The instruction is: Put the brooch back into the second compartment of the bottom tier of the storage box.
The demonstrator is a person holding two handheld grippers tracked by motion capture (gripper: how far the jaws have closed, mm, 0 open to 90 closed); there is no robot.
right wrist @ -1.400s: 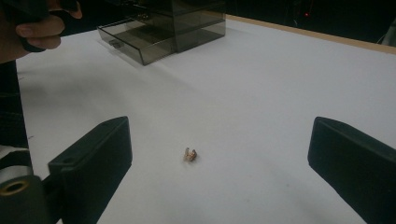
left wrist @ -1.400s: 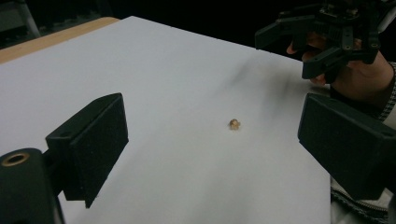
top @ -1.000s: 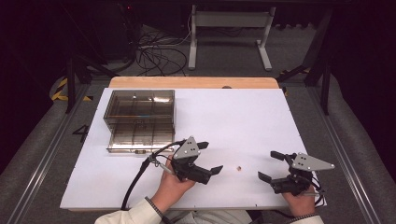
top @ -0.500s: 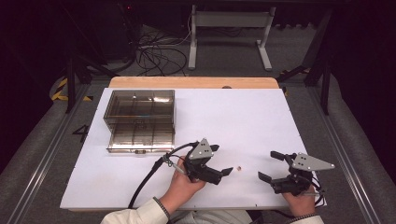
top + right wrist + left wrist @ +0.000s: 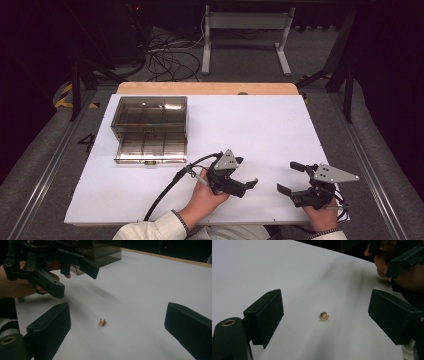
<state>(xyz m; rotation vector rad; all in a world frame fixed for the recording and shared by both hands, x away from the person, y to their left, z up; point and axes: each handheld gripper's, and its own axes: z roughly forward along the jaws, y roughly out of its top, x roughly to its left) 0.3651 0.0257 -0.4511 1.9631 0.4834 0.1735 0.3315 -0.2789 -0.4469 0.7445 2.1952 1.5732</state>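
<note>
A tiny tan piece (image 5: 324,316) lies on the white table (image 5: 250,125) between my two grippers; the right gripper view has the piece (image 5: 102,322) too. My left gripper (image 5: 248,172) hovers low over it, open, and in the left gripper view the piece sits on the table between the wide jaws, touching neither pad. My right gripper (image 5: 286,176) rests near the front right edge, open with nothing in it, pointing left at the piece. In the right gripper view the left gripper (image 5: 76,281) hangs just beyond the piece.
A smoky clear compartment box (image 5: 150,130) with its lid open stands at the back left of the table. The left gripper's cable (image 5: 165,195) trails toward the front edge. A wooden strip (image 5: 207,88) borders the far edge.
My left gripper has moved right and a little down, from left of the tan piece to over it. The right gripper has stayed put.
</note>
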